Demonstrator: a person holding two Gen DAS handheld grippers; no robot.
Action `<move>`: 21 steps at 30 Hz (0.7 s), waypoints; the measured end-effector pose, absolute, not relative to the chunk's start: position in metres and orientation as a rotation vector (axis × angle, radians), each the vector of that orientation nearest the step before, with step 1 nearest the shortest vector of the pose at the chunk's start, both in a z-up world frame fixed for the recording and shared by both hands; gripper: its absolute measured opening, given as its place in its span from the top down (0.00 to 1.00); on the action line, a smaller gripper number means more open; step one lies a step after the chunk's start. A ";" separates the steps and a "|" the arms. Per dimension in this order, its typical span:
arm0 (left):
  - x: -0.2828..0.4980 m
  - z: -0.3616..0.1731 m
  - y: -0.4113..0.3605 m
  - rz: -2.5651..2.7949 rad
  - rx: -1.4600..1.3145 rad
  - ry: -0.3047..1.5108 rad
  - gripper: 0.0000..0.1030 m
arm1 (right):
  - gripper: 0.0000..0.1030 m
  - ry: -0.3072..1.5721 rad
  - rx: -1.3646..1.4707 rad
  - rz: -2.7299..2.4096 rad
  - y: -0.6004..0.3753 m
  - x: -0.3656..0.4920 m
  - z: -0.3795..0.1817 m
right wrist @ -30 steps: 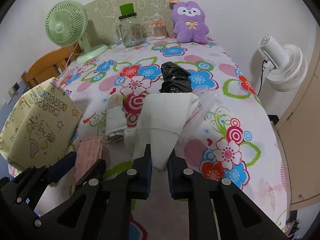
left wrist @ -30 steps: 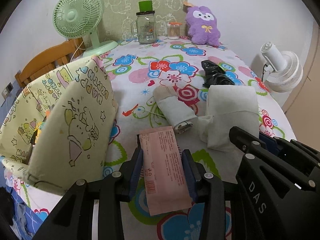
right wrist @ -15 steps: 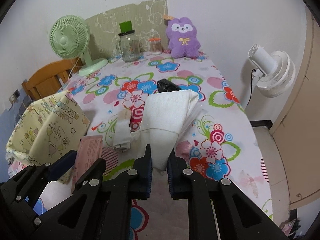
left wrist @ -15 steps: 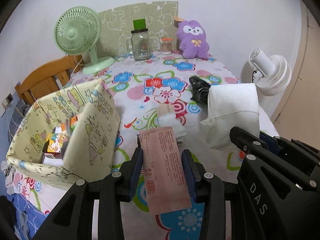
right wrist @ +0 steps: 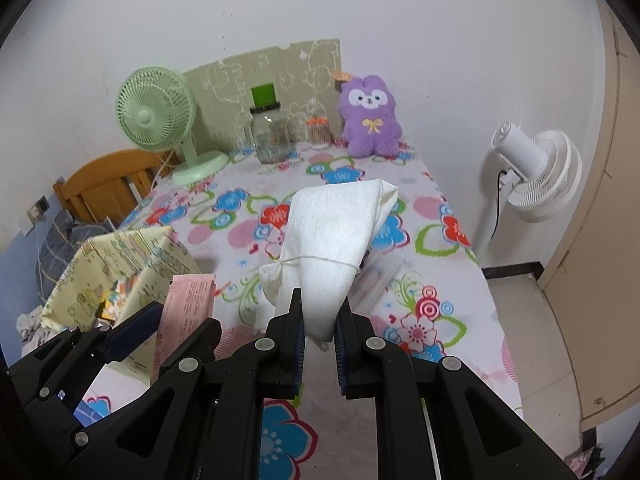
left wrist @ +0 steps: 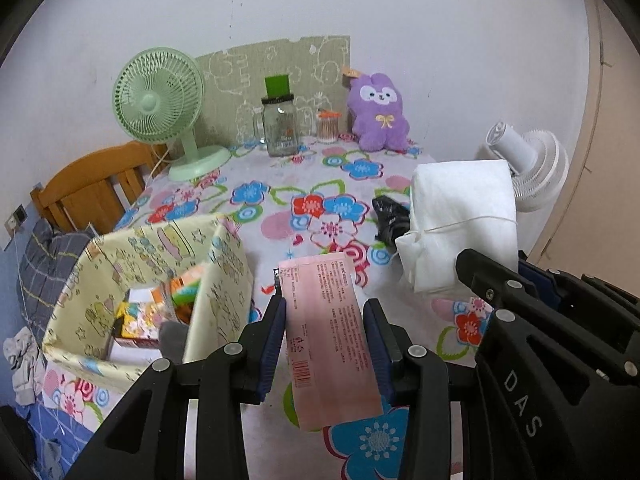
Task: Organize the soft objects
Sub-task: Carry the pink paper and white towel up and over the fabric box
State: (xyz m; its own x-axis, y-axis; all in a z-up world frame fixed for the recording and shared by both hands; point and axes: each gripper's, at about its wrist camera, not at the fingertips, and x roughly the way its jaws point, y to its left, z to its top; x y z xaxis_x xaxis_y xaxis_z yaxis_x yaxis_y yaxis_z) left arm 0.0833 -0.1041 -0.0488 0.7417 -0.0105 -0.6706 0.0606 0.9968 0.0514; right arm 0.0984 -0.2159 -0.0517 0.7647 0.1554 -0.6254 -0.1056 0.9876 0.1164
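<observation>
We hold a pink packet (left wrist: 330, 336) lengthwise in our left gripper (left wrist: 325, 338), clamped; the fabric bin (left wrist: 216, 280) sits just left. Our right gripper (right wrist: 319, 322) pinches a tied white cloth bundle (right wrist: 332, 240), farther away.

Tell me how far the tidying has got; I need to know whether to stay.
Partly done. The yellow cartoon-print fabric bin already holds several colourful packets. In hand: the left gripper clamps a flat pink packet, and the right gripper clamps a white cloth bundle tied with string, both lifted near the bin. Left: a crumpled black plastic bag on the flowered table.
</observation>
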 end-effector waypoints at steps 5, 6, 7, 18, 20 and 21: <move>0.083 -0.034 -0.097 -0.053 0.068 0.713 0.61 | 0.85 0.657 0.075 0.148 -0.210 0.096 -0.035; 0.083 -0.031 -0.096 -0.056 0.069 0.710 0.61 | 0.85 0.654 0.074 0.149 -0.209 0.096 -0.033; 0.083 -0.029 -0.094 -0.058 0.070 0.706 0.61 | 0.85 0.651 0.073 0.147 -0.207 0.095 -0.030; 0.084 -0.016 -0.080 -0.116 0.073 0.699 0.61 | 0.85 0.651 0.084 0.140 -0.192 0.091 -0.014; 0.084 -0.015 -0.075 -0.124 0.071 0.698 0.61 | 0.85 0.652 0.082 0.138 -0.187 0.091 -0.013; 0.083 -0.015 -0.073 -0.126 0.071 0.699 0.61 | 0.85 0.652 0.079 0.138 -0.185 0.091 -0.012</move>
